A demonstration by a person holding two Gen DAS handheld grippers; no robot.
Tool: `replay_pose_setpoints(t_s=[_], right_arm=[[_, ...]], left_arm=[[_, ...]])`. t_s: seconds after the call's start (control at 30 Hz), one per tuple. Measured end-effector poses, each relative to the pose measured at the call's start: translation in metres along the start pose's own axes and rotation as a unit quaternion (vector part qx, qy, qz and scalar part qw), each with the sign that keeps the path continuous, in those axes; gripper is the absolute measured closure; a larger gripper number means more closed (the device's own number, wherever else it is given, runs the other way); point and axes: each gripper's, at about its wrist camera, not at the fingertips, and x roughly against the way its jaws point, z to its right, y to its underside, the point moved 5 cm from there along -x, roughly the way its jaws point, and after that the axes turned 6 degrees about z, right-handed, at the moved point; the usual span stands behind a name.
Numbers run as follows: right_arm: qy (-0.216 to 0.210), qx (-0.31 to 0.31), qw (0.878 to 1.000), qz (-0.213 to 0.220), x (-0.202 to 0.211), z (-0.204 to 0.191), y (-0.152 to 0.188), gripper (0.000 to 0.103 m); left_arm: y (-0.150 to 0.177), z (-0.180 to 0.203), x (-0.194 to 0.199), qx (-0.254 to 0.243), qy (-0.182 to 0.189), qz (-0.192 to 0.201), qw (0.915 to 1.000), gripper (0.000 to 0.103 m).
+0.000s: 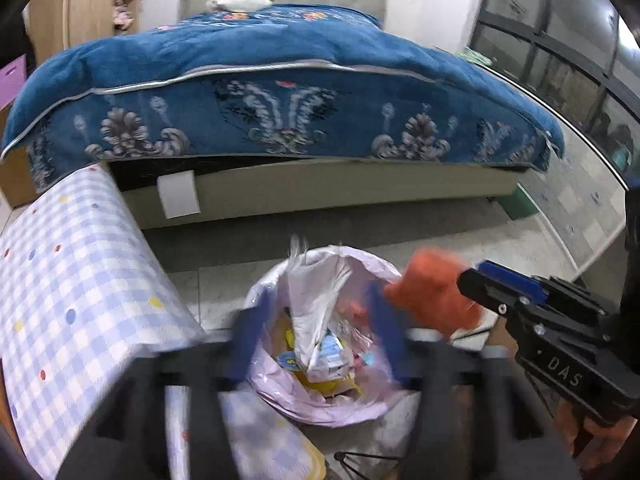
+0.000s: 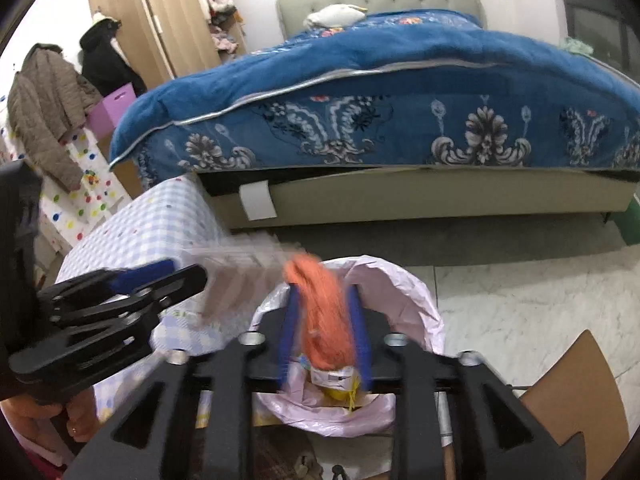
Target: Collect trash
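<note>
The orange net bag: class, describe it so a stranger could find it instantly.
Start at the bed with the blue floral blanket; on the floor before it stands a bin lined with a pale pink bag. Above its rim, the right gripper pinches the orange net bag, the only bright orange, fuzzy-looking piece there.

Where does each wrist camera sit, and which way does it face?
Left wrist: on the left gripper, facing the pink-lined trash bin and blue-quilted bed; open blue fingers and the right gripper show.
Right wrist: on the right gripper, shut on orange netting above the bin; the left gripper shows.
Shared: bin, bed, checked tablecloth.
</note>
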Motion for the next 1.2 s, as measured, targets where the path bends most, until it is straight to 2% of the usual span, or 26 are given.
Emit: replay_pose_setpoints(t_s=[0.17,0.37,0.6,0.8,0.9,1.07,1.2], right_arm=[[0.017,0.001,1.0,0.009,0.012,0.008,-0.001,0.068],[0.006,0.009,1.0,0.008,0.029,-0.008,0.009,0.068],[-0.03,0.041,0.999,0.019,0.054,-0.056,0.01,0.068],[-0.071,0.093,0.993,0.007,0.062,-0.118,0.022,0.068],[-0.092,0.119,0.989,-0.003,0.06,-0.152,0.03,0.068],[-0.127,0.166,0.978,-0.022,0.056,-0.211,0.043,0.068],[-0.154,0.2,0.967,-0.036,0.048,-0.258,0.054,0.058]], left_arm=[[0.006,-0.022,0.023,0.016,-0.022,0.014,0.9995,0.042],[0.034,-0.052,0.057,0.035,-0.057,0.009,0.9977,0.042],[0.054,-0.072,0.103,0.043,-0.085,0.026,0.9951,0.042],[0.077,-0.1,0.147,0.06,-0.117,0.036,0.9907,0.037],[0.09,-0.123,0.17,0.077,-0.143,0.041,0.986,0.036],[0.116,-0.173,0.209,0.114,-0.198,0.046,0.9726,0.033],[0.137,-0.213,0.235,0.14,-0.246,0.048,0.9578,0.03]])
